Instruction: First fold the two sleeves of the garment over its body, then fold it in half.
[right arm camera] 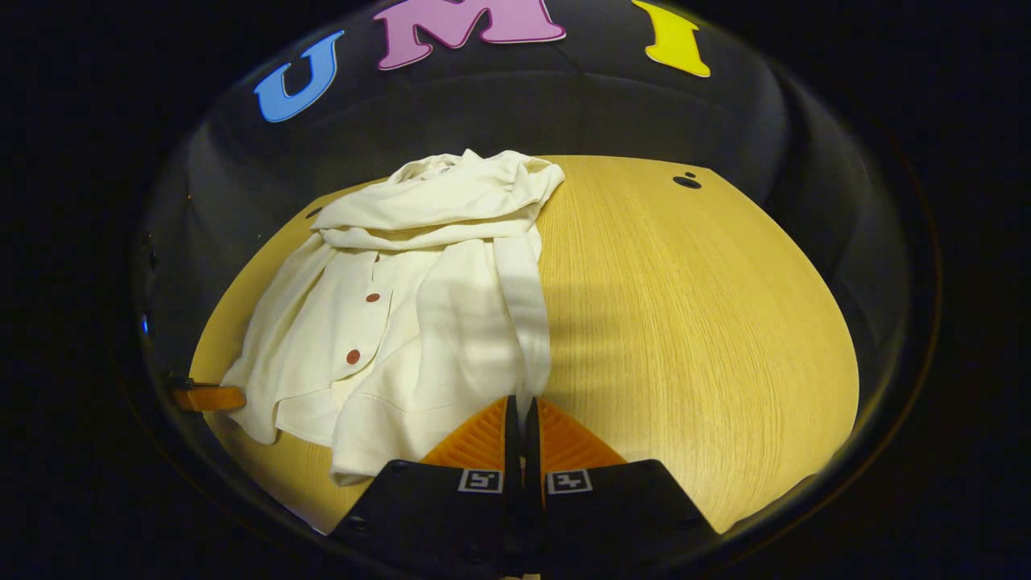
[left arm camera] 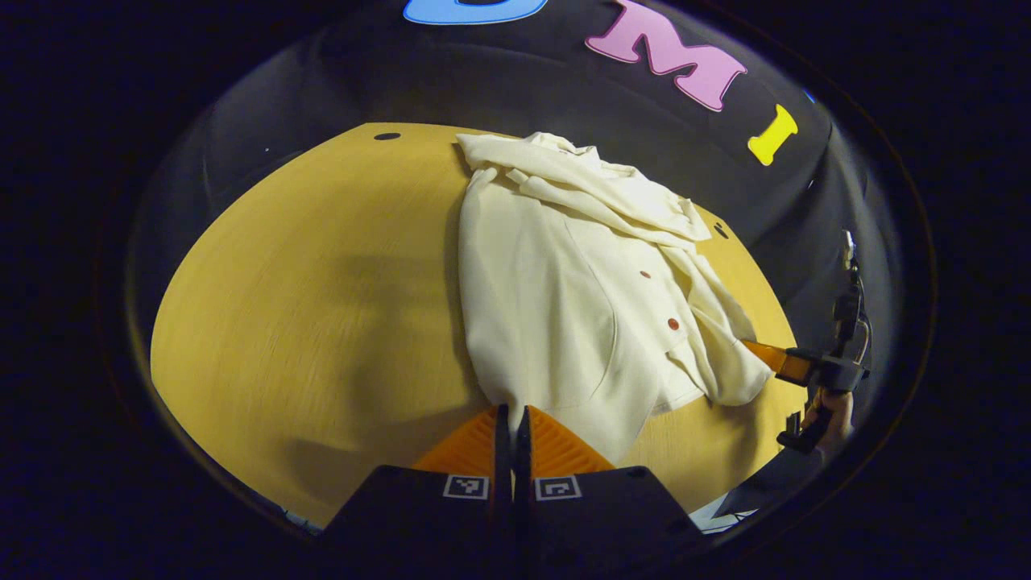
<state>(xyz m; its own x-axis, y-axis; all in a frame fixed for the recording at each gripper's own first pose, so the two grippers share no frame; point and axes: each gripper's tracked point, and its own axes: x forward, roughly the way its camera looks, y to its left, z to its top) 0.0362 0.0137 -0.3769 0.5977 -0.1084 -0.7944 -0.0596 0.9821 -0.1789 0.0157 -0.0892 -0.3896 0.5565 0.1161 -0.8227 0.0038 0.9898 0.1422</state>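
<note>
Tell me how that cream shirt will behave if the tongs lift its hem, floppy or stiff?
Probably floppy: the cream shirt already lies in soft folds and bunches near its collar. It looks thin and light, so it should drape and sag between the left tongs and right tongs. On the smooth wooden table it may slide rather than stay put.
</note>
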